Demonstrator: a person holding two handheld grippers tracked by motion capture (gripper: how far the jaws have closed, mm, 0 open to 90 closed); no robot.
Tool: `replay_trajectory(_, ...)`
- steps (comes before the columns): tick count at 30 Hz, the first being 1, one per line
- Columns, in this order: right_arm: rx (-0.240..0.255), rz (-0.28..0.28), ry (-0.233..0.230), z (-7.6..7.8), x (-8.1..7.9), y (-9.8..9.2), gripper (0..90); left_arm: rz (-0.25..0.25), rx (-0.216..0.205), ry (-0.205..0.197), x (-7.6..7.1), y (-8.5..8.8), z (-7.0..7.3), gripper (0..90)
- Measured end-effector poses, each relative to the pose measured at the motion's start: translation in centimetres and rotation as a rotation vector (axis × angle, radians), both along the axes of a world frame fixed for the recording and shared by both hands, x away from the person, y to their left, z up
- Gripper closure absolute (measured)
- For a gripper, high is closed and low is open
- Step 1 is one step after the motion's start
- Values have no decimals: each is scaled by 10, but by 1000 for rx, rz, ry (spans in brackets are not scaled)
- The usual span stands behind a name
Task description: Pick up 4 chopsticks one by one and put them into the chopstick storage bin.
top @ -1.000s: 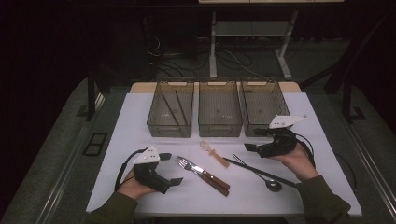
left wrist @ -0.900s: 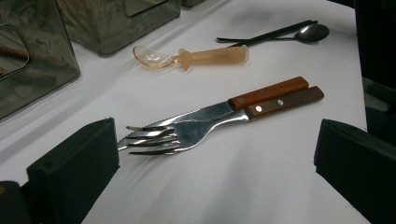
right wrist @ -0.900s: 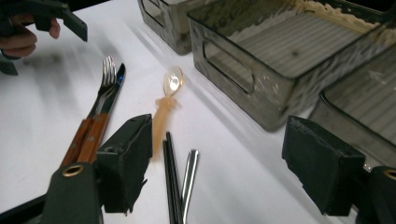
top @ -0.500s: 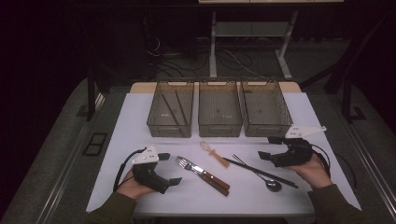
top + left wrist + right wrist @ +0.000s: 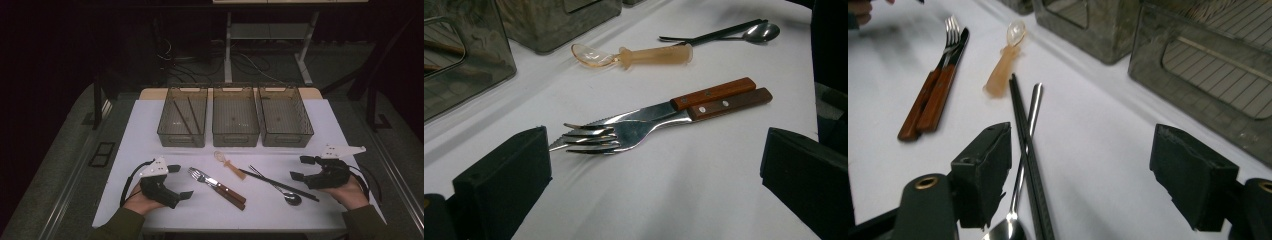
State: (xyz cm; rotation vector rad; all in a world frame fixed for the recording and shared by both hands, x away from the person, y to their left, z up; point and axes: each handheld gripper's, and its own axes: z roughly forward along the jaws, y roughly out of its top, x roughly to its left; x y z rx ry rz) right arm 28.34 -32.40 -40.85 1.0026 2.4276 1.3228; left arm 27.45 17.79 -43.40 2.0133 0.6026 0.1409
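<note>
Right gripper (image 5: 304, 168) wide open, holding nothing, low beside the black chopsticks (image 5: 1027, 150) crossing the metal spoon (image 5: 1020, 165), probably lined up to grab one. Left gripper (image 5: 179, 181) open and empty, parked facing the fork (image 5: 624, 132) and knife (image 5: 704, 95); bins (image 5: 235, 117) behind for sorting.

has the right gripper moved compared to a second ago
Yes. In the high view the right gripper has moved right and toward the person, away from the right bin, to beside the spoon. Its jaws stand open.
</note>
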Motion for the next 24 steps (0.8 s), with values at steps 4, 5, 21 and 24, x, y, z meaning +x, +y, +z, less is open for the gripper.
replay_trajectory(4, -26, 21, 8, 0, -7, 1, 278, -2, 12, -4, -2, -1, 1, 0)
replay_trajectory(5, -44, 24, 0, -2, -8, 2, 308, -2, 13, -6, -2, -2, 1, 0)
replay_trajectory(21, -115, 105, 56, -13, -6, 8, 695, -9, 19, -7, -3, -4, 1, 0)
replay_trajectory(24, -130, 123, 70, -15, -5, 9, 729, -10, 20, -7, -3, -4, 1, 0)
